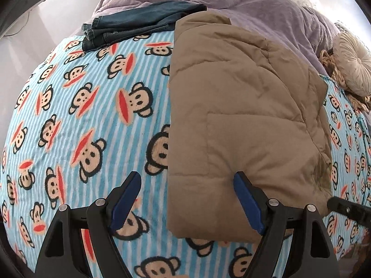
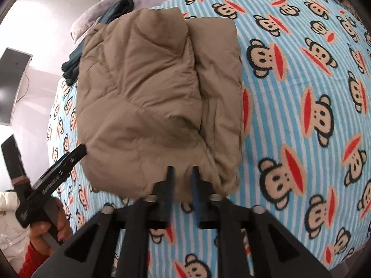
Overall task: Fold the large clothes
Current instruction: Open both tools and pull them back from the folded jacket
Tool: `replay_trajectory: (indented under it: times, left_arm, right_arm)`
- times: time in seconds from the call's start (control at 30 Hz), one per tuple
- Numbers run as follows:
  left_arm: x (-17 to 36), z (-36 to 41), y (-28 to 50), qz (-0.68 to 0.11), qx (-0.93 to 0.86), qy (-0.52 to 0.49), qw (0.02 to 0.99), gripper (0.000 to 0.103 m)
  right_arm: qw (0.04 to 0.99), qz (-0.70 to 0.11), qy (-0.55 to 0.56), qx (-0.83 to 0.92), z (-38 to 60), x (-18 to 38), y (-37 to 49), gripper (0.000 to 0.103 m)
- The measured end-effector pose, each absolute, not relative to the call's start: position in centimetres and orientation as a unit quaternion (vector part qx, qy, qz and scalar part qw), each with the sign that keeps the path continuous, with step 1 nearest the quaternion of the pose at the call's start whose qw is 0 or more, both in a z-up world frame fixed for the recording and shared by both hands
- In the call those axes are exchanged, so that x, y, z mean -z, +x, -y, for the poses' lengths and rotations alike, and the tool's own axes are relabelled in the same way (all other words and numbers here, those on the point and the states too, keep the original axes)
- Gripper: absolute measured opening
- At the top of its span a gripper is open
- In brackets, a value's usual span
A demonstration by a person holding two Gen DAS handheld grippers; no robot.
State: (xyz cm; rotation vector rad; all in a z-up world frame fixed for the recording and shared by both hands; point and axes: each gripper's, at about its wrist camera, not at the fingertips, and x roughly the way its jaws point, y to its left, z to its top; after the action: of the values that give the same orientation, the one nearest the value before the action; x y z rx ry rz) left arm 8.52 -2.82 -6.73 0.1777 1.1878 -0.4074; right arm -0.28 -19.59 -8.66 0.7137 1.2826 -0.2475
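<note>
A tan puffer jacket (image 1: 243,106) lies on the bed's monkey-print blanket (image 1: 76,106), already folded into a long padded slab whose long axis runs away from the person toward the purple duvet (image 1: 266,7) and the folded jeans (image 1: 139,25) at the far end. Its near short edge sits right at both tools. The left tool (image 1: 187,199) hangs low over that edge with its jaws spread wide and nothing held, one blue pad over the blanket and the other over the jacket's near left corner. The right tool (image 2: 182,185) points at the near edge from the other side, jaws narrowed to a small gap; whether fabric is pinched between them I cannot tell, as the tips are blurred. The left hand (image 2: 49,224), in a red sleeve, grips its handle beside the slab. Both tools are about equally close, so lifting the near end and carrying it lengthwise over the far half looks like the likely next fold.
</note>
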Motion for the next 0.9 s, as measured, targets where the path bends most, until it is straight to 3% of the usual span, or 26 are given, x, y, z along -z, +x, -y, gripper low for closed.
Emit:
replay_trajectory:
  times: [0.03,0.07,0.3,0.37,0.53,0.9]
  left_arm:
    - [6.6,2.8,8.3,-0.555,0.192,0.084,0.805,0.083]
    - [6.5,2.8,8.2,-0.555,0.194,0.085,0.804,0.083]
    - [5.1,2.4,6.1,-0.560,0.212,0.098,0.795,0.083]
    - [4.8,2.1,5.4,-0.563,0.215,0.099,0.792,0.083]
    - [3.6,1.4,3.3,-0.568,0.223,0.102,0.786,0.083]
    - [1.6,0.9,-0.1,-0.577,0.229,0.110,0.776,0.083]
  right_arm:
    - [0.736,-0.584,0.322,0.113,19.3,8.4,-0.6,0.044]
    - [0.739,-0.583,0.318,0.113,19.0,8.1,-0.9,0.047]
    - [0.734,-0.590,0.313,0.120,17.3,7.3,-3.1,0.049]
    - [0.735,-0.591,0.311,0.122,17.0,7.0,-3.6,0.057]
    - [0.746,-0.587,0.288,0.127,16.2,5.4,-4.8,0.066]
    - [0.750,-0.582,0.284,0.135,15.8,3.5,-5.4,0.067]
